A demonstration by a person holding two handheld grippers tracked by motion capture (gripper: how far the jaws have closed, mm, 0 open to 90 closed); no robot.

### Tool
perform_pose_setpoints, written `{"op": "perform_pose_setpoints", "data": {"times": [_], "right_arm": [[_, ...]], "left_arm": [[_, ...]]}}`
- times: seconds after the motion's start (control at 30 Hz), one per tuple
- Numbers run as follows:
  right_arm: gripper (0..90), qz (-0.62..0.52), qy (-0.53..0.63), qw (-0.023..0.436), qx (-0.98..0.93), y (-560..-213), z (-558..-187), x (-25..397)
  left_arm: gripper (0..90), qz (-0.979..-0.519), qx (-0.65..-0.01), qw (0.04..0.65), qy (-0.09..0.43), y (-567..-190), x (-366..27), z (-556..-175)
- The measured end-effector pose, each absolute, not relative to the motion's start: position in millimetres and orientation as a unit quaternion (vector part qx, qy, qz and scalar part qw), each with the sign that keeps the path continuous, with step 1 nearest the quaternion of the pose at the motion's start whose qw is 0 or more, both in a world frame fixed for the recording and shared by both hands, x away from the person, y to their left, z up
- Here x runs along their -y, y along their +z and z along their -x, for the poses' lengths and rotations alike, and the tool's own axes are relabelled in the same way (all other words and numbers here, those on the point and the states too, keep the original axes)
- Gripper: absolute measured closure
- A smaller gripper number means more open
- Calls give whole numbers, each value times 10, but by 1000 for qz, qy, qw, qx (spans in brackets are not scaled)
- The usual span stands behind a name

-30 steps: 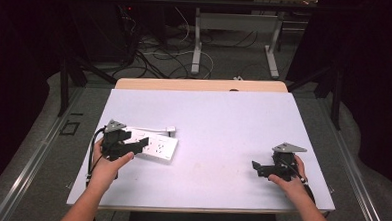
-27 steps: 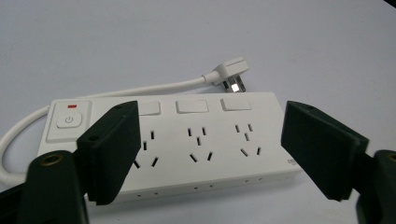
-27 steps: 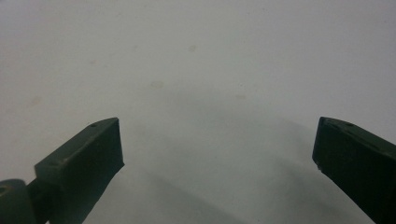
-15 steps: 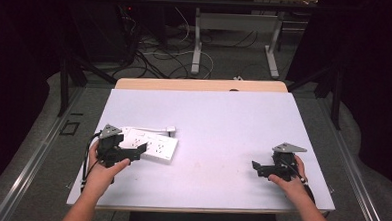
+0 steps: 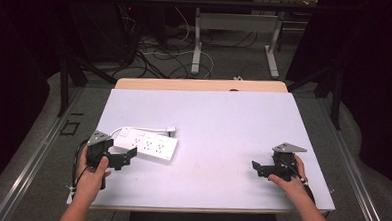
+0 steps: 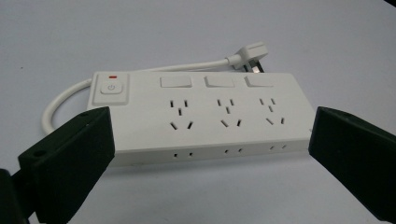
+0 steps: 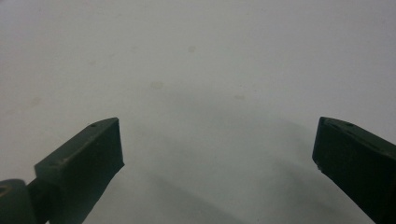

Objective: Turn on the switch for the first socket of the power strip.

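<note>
A white power strip (image 5: pixel 148 145) is lying flat on the left half of the pale surface (image 5: pixel 218 126), its long side running roughly left to right in the high view. Its white cord (image 6: pixel 70 95) is looping out from one end and passing behind the body, and its plug (image 6: pixel 251 55) is resting on the surface just beyond the far edge. In the left gripper view the strip is showing a power button (image 6: pixel 110 88), three rocker switches and three socket groups on its top face.

The left hand-held gripper (image 5: pixel 118 156) is sitting near the front left edge of the surface, held by the left hand (image 5: pixel 92 178). Its jaws are standing wide apart, gripping nothing, and are pointing at the near long side of the strip.

The right hand-held gripper (image 5: pixel 261 169) is resting near the front right edge, well apart from the strip, held by the right hand (image 5: pixel 290 182). Its jaws are likewise spread wide over bare surface and are holding nothing.
</note>
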State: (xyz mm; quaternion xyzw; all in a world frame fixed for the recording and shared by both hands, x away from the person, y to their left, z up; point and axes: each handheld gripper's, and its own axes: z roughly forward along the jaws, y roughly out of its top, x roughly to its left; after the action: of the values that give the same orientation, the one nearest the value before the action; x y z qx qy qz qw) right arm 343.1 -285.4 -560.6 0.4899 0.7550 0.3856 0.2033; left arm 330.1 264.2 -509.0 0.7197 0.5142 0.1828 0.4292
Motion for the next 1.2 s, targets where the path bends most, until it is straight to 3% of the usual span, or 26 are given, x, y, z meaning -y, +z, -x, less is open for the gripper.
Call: {"op": "perform_pose_setpoints", "data": {"times": [0.53,1.2], "right_arm": [[10,-490,385,204,-755,-5604,-3430,2854],[10,-485,386,204,-758,-5595,-3429,2857]], "left_arm": [[1,-694,-555,423,177,-5284,-2888,-3346],[3,-704,-558,402,177,-5460,-2976,-3413]]}}
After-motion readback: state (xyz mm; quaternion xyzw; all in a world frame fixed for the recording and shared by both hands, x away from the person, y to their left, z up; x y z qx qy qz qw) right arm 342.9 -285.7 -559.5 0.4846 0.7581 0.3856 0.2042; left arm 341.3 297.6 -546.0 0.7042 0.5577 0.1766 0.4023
